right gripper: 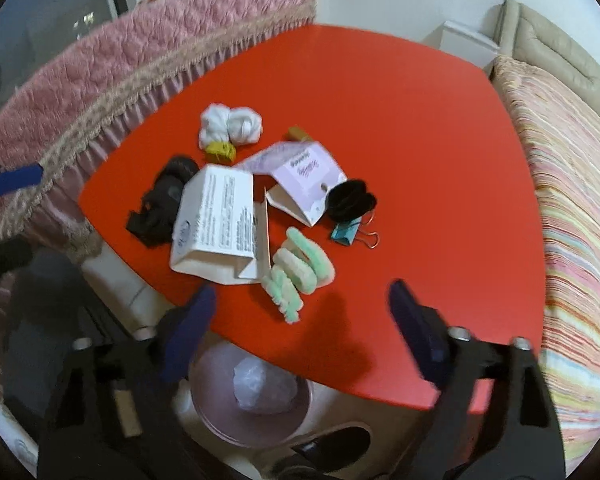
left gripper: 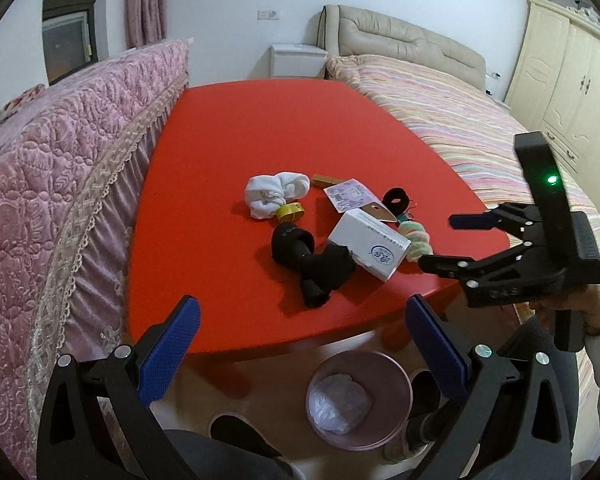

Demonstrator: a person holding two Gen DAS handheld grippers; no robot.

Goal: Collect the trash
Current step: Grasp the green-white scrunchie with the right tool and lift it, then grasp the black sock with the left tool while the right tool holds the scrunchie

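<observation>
A red table (left gripper: 228, 132) holds a pile: a white carton (left gripper: 370, 246) (right gripper: 216, 224), a purple-white card box (right gripper: 300, 178) (left gripper: 348, 194), white socks (left gripper: 276, 192) (right gripper: 230, 124), black socks (left gripper: 308, 260) (right gripper: 160, 204), a green fuzzy hair clip (right gripper: 300, 272) (left gripper: 418, 240), yellow tape (left gripper: 290, 212) and a black scrunchie (right gripper: 350, 200). A pink bin (left gripper: 360, 398) (right gripper: 252, 408) with a crumpled wad stands under the near edge. My left gripper (left gripper: 300, 352) is open above the bin. My right gripper (right gripper: 300, 320) (left gripper: 440, 240) is open at the table's near edge, by the clip.
A pink quilted cover (left gripper: 60, 184) borders the table's left side. A striped bed (left gripper: 480, 128) lies on the right, with a cream wardrobe (left gripper: 572, 80) beyond. A teal binder clip (right gripper: 346, 234) and a small brown box (left gripper: 326, 180) lie in the pile. The person's legs are below.
</observation>
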